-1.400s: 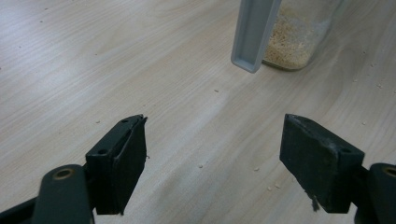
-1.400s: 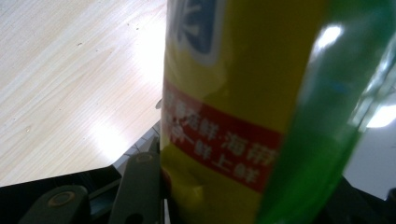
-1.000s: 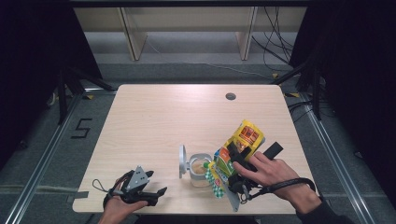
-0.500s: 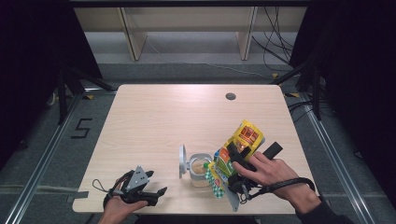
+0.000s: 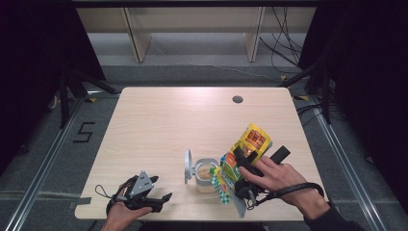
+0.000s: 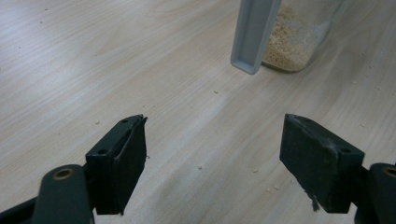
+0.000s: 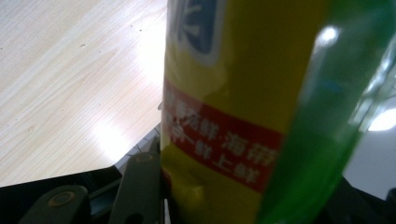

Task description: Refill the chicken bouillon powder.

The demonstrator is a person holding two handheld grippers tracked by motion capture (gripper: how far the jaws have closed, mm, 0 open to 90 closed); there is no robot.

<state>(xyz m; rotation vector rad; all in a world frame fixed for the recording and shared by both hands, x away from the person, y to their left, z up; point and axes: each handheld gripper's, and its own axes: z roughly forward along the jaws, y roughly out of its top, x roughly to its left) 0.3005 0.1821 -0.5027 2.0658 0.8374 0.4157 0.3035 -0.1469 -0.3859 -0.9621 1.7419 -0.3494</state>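
Observation:
A yellow and green snack bag [image 5: 251,144] is tipped mouth-down toward a clear container [image 5: 207,177] that holds beige crumbs. The container's grey lid [image 5: 188,166] stands open on its left side. My right gripper [image 5: 246,162] is shut on the bag, with a hand wrapped around it. Up close, the bag [image 7: 233,107] shows a red band with white print, pinched between the jaws. My left gripper [image 5: 162,202] rests at the table's front left edge, open and holding nothing. From the left gripper [image 6: 224,158], the lid [image 6: 254,32] and the crumb-filled container [image 6: 292,39] lie ahead.
The light wooden table [image 5: 183,125] has a cable hole [image 5: 237,99] at the back right. Small crumbs [image 6: 254,170] are scattered on the wood near the container. A cable [image 5: 288,190] loops around the right wrist. Dark floor and shelf legs lie beyond the table.

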